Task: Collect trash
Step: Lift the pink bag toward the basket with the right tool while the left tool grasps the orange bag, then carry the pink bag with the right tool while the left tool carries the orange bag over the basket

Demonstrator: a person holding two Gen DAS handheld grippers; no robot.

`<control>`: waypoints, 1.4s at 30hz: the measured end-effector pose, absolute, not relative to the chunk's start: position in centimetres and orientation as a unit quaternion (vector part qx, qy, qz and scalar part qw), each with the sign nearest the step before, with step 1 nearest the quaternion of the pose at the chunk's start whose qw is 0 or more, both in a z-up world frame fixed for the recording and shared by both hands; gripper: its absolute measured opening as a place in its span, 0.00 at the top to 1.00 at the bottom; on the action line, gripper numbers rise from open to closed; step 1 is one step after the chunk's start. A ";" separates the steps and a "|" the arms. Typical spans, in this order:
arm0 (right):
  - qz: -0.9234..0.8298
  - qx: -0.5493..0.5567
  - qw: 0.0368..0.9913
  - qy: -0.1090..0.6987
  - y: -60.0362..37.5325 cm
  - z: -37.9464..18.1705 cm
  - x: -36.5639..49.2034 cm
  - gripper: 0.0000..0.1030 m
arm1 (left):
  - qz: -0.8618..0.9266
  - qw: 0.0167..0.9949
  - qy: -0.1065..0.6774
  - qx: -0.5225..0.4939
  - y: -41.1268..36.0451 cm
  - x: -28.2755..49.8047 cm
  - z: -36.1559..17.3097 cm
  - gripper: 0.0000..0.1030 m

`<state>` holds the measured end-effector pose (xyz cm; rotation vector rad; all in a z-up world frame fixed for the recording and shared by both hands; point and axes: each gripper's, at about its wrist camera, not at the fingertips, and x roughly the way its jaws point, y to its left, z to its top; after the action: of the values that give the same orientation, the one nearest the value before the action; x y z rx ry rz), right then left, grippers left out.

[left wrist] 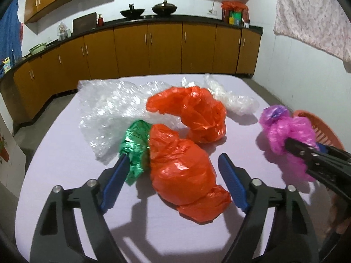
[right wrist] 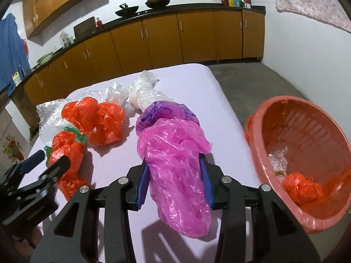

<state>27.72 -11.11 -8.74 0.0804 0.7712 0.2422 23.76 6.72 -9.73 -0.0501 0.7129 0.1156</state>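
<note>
My left gripper stands open over the lilac table, its blue pads either side of a knotted orange bag without pressing on it. A crumpled green foil lies against that bag, by the left pad. My right gripper is shut on a pink plastic bag with a purple end, held above the table's right part beside the orange basket. A second orange bag lies further back.
Clear bubble wrap and a whitish plastic bag lie at the table's far side. The basket holds a small orange bag and clear plastic. Brown kitchen cabinets run behind; bare floor lies to the right.
</note>
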 end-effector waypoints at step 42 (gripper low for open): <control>0.088 0.073 0.939 0.325 -17.1 -5.3 22.6 0.59 | -0.064 0.960 0.271 -0.040 2.0 20.4 -4.1 0.66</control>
<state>22.57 -17.14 -5.33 0.1498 0.6634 0.1793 20.39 2.03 -4.07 -0.0808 0.5502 -0.1292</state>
